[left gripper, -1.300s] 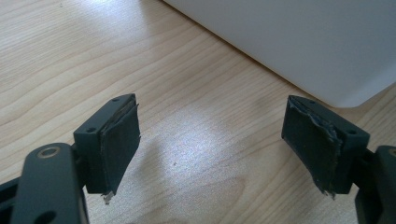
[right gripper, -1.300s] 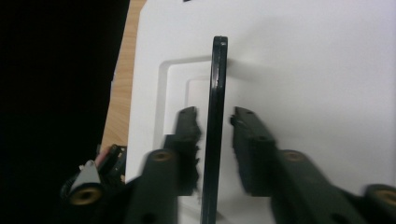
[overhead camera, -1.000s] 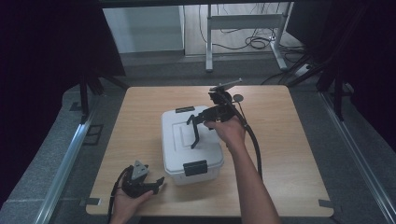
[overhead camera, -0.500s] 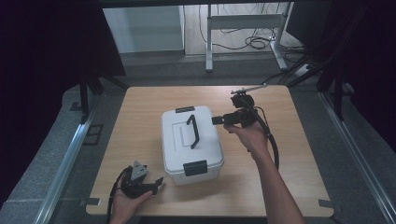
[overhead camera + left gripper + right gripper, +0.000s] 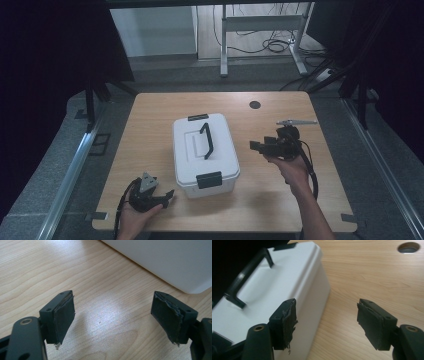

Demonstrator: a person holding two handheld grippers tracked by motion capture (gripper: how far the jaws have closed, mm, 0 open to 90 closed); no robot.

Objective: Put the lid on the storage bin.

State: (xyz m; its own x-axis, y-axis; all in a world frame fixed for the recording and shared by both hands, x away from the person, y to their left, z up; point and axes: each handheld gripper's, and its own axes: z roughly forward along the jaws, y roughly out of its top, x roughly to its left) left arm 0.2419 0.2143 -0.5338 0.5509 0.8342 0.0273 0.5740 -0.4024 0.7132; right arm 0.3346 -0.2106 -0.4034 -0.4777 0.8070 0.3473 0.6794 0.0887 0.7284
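Withdrawn from over the box lid, where it was seen a second ago at the handle, the right gripper (image 5: 259,146) is now held off to the right of the box (image 5: 205,155), clear of it and just above the bench (image 5: 280,210); the left gripper (image 5: 162,196) has stayed where it was, resting near the front left corner of the box. The box itself has not shifted: it is set near the middle of the bench, lid on, with the black handle (image 5: 207,140) lying flat along the lid and a black latch (image 5: 209,180) seen at the front end and another (image 5: 198,118) at the far end. In the right gripper view the jaws are spread wide with nothing between them, the white side wall of the box (image 5: 312,302) lying just beside the left pad. In the left gripper view the jaws are likewise released and empty, with a rounded corner of the box (image 5: 175,262) near them. The box is judged to be rigid moulded plastic with smooth, somewhat slippery walls; its weight cannot be told, as the contents are hidden. The walls look too broad to be spanned by either pair of jaws, so the handle is judged the best place to be gripped for lifting, while the latches would be taken by their lower lips if the lid is to be opened.
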